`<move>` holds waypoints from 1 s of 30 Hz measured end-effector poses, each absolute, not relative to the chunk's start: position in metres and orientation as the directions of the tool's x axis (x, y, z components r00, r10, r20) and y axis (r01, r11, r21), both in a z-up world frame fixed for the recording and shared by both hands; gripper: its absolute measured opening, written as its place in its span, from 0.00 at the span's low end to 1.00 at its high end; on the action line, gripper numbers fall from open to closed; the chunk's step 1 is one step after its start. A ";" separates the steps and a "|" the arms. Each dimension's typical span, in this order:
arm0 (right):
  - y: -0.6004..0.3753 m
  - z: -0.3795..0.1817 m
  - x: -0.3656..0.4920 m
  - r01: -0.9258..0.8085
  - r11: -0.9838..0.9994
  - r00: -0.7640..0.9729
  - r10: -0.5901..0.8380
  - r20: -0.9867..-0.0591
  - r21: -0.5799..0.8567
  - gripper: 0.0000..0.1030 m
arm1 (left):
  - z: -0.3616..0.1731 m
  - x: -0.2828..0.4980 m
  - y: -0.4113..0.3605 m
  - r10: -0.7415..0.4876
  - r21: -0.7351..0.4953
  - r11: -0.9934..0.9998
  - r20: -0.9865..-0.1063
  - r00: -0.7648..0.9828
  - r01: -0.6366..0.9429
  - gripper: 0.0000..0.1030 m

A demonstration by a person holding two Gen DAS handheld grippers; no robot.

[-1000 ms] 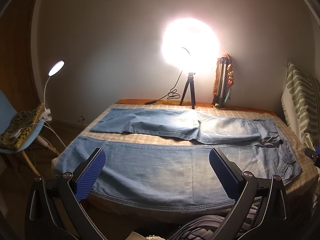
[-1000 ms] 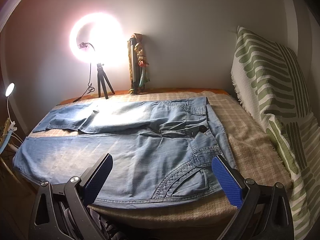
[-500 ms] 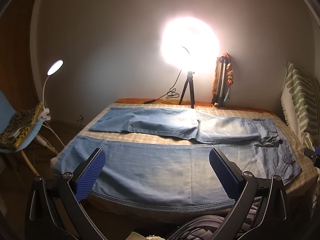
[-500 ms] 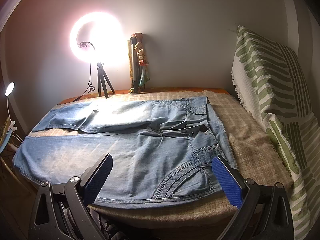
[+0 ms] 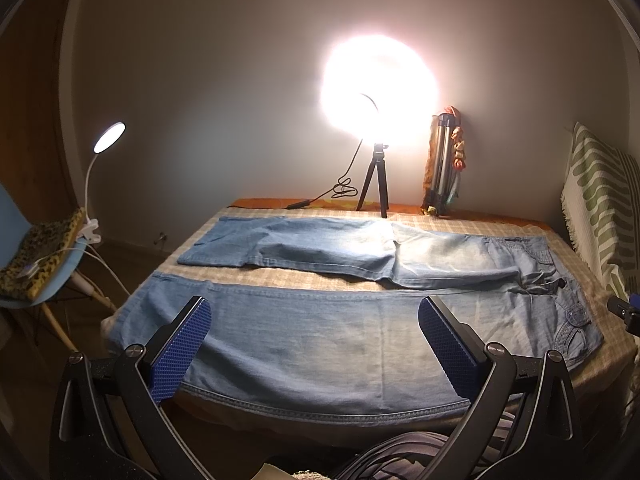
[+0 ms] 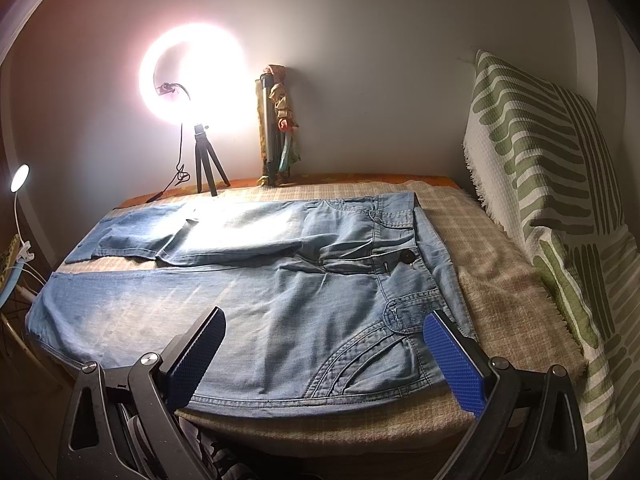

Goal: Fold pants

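Note:
Light blue jeans (image 5: 340, 332) lie spread flat on a bed with a checked cover (image 5: 280, 278), legs apart and running left, waist at the right (image 6: 404, 248). The near leg lies along the bed's front edge, the far leg toward the wall. My left gripper (image 5: 314, 344) is open and empty, held above the front edge over the near leg. My right gripper (image 6: 324, 356) is open and empty, above the front edge near the hip pocket (image 6: 372, 360).
A lit ring light on a tripod (image 5: 376, 184) and a folded tripod (image 5: 440, 168) stand at the wall. A green striped pillow (image 6: 552, 200) leans at the right. A blue chair (image 5: 36, 276) with a clip lamp (image 5: 108, 136) stands left of the bed.
Both grippers have drifted very slightly; the view has barely shifted. The jeans have not moved and both grippers stay open.

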State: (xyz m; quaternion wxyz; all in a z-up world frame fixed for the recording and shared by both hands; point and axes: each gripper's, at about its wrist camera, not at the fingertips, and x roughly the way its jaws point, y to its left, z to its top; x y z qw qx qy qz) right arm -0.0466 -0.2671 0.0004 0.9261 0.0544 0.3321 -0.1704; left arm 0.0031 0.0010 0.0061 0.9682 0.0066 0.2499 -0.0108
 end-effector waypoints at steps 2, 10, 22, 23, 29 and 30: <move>-0.267 0.000 -0.046 0.352 0.936 0.722 -0.279 -0.633 -0.011 0.98 | 0.006 0.004 0.000 -0.018 0.008 1.000 -0.484 0.875 0.025 1.00; -0.267 0.000 -0.046 0.351 0.936 0.721 -0.279 -0.634 -0.013 0.98 | 0.006 0.004 -0.002 -0.019 0.009 1.000 -0.485 0.874 0.027 1.00; -0.266 -0.002 -0.043 0.350 0.936 0.719 -0.281 -0.636 -0.017 0.98 | 0.001 0.008 -0.003 -0.010 0.019 1.000 -0.492 0.871 0.022 1.00; -0.267 -0.002 -0.043 0.351 0.936 0.718 -0.283 -0.636 -0.019 0.98 | 0.000 0.008 -0.002 -0.005 0.021 1.000 -0.492 0.871 0.018 1.00; -0.270 -0.004 -0.034 0.347 0.937 0.714 -0.283 -0.641 -0.026 0.98 | -0.005 0.016 0.008 0.004 0.015 1.000 -0.506 0.863 0.004 1.00; -0.270 -0.004 -0.033 0.346 0.938 0.714 -0.283 -0.641 -0.028 0.98 | -0.007 0.018 0.010 0.007 0.019 1.000 -0.507 0.862 0.003 1.00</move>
